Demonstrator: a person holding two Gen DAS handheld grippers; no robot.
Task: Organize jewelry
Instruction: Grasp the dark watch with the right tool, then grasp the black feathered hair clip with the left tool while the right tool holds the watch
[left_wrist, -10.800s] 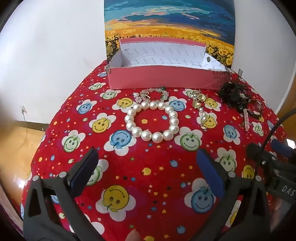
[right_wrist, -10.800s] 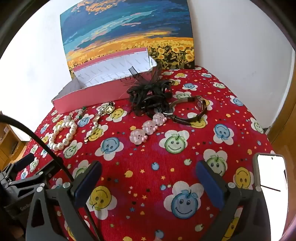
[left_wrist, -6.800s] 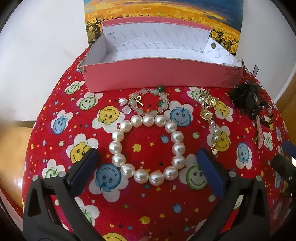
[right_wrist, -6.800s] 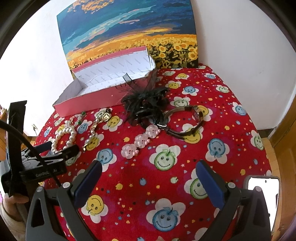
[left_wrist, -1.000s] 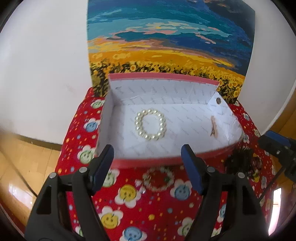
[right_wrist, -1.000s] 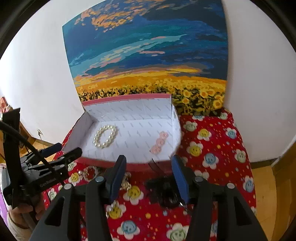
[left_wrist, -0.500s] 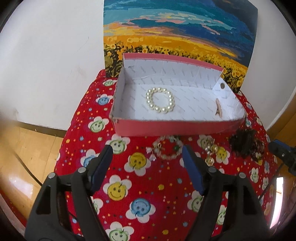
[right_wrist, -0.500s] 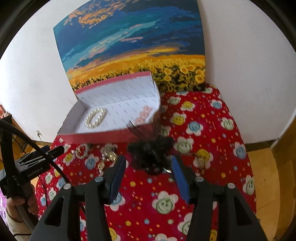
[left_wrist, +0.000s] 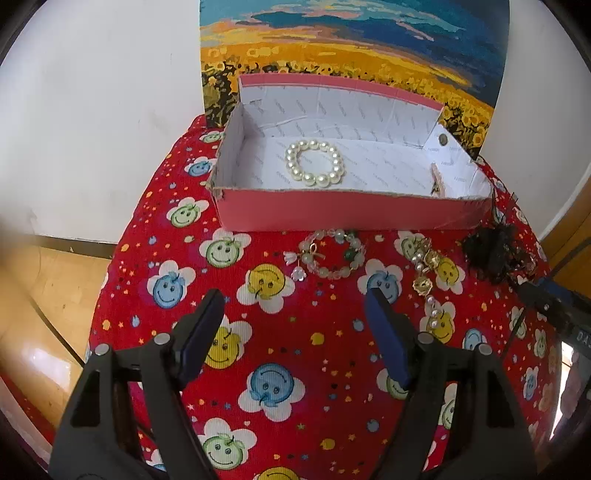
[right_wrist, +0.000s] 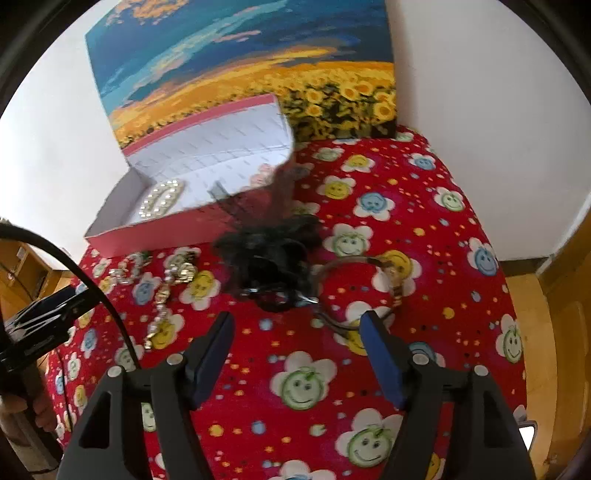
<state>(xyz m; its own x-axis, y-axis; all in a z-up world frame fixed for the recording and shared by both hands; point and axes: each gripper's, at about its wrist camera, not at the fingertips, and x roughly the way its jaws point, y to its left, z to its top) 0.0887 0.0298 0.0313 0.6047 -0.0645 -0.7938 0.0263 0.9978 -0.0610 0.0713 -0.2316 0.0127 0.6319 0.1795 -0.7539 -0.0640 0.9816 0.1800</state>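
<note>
1. Left gripper (left_wrist: 295, 325): jaws apart, nothing between them, over the red smiley cloth (left_wrist: 280, 384).
2. Right gripper (right_wrist: 297, 347): jaws apart, empty.
3. Just ahead of left jaws: green bead bracelet (left_wrist: 331, 254) on the cloth; gold pearl chain (left_wrist: 428, 280) ahead-right.
4. Ahead of right jaws: black hair piece (right_wrist: 273, 258); brown watch (right_wrist: 365, 288) ahead-right, near right finger tip.
5. Farther: pink box (left_wrist: 347, 210), pearl bracelet (left_wrist: 314, 162) inside, a pinkish item (blurred) at its right end.
6. Farthest: sunflower painting (left_wrist: 351, 48) behind the box.

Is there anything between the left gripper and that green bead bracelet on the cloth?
Nothing visible. The left gripper is open, and only bare red cloth lies between it and the green bead bracelet before the pink box.
</note>
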